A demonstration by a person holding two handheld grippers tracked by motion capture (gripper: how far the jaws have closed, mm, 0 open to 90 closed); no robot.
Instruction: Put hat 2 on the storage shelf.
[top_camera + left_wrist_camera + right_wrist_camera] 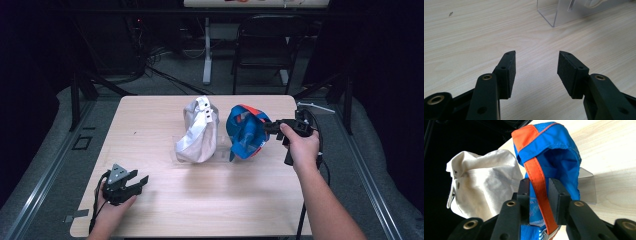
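Note:
A blue cap with orange trim (245, 132) stands upright on a clear plastic stand (587, 187) at the table's middle right. To its left, a beige cap (199, 132) sits on the same kind of clear stand (556, 12). My right gripper (267, 126) reaches the blue cap from the right. In the right gripper view the cap's orange strap (537, 177) runs flat between the jaws of the right gripper (539, 180), which stand slightly apart around it. My left gripper (140, 179) rests open on the table at the front left. Nothing lies between the fingers of the left gripper (536, 65).
The wooden table (150, 115) has bare surface on its left and along its front. Behind the table stand a black folding chair (265, 35) and a white post (207, 50). Dark curtains close both sides.

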